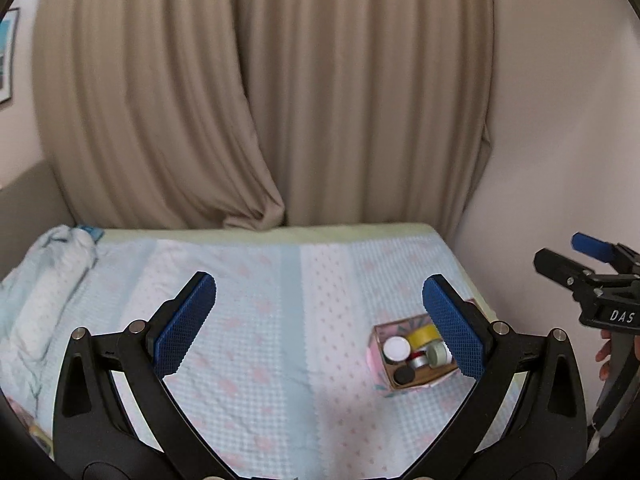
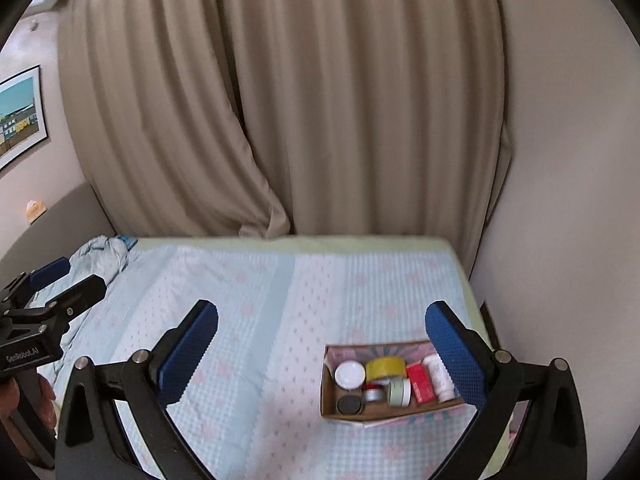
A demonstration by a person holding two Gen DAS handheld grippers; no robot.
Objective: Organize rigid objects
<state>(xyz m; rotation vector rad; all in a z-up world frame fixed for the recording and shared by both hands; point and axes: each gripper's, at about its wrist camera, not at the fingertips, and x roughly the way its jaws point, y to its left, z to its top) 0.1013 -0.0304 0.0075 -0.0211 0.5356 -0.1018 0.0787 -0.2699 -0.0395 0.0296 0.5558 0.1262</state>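
Both grippers, left gripper [image 1: 320, 326] and right gripper [image 2: 322, 354], are hovering with fingers spread and empty above the bed; the small cardboard box [image 2: 352, 410] looks packed, so tidying seems nearly finished.

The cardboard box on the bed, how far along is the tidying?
Mostly done, it seems. The cardboard box already holds a yellow tape roll, white-lidded jar, black cap, green tape roll, red box and white bottle. Nothing is in hand: left gripper and right gripper are open. No loose items show on the bedspread.
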